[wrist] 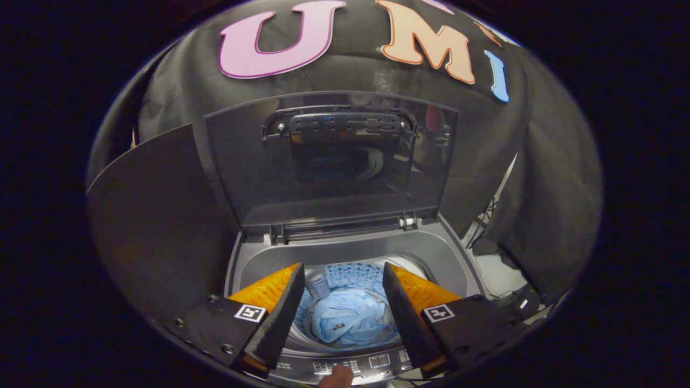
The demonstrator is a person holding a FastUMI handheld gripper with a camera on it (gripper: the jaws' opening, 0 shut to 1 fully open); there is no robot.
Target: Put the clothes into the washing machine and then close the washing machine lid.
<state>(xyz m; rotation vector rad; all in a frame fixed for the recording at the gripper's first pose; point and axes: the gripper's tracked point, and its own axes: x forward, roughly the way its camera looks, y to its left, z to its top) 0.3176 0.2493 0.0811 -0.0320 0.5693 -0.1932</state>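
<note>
hand-held gripper (339,302): fingers spread wide with nothing between them, poised above the front of the top-loading washing machine (458,264) and looking down into the tub
clothes: a light blue garment (347,320) lies crumpled in the drum (350,275), seen through the gap between the fingers and below them, touching neither
washing machine lid (329,161): raised, standing near upright at the back of the opening, hinged along its lower edge just beyond the tub
lid handle (339,124): a dark bar running side to side near the lid's upper edge, its long axis crosswise to the fingers
key relation: the lid lies straight ahead of the fingers and well above them, beyond the tub; I judge the next move calls for a reach up and forward to the top edge, then a pull toward the front
stage: loading looks done, closing not yet begun
control panel (372,364): along the front rim beneath the fingers, with a fingertip (337,375) resting at its near edge
risk: the smooth lid may slip from the fingers as it swings down
</note>
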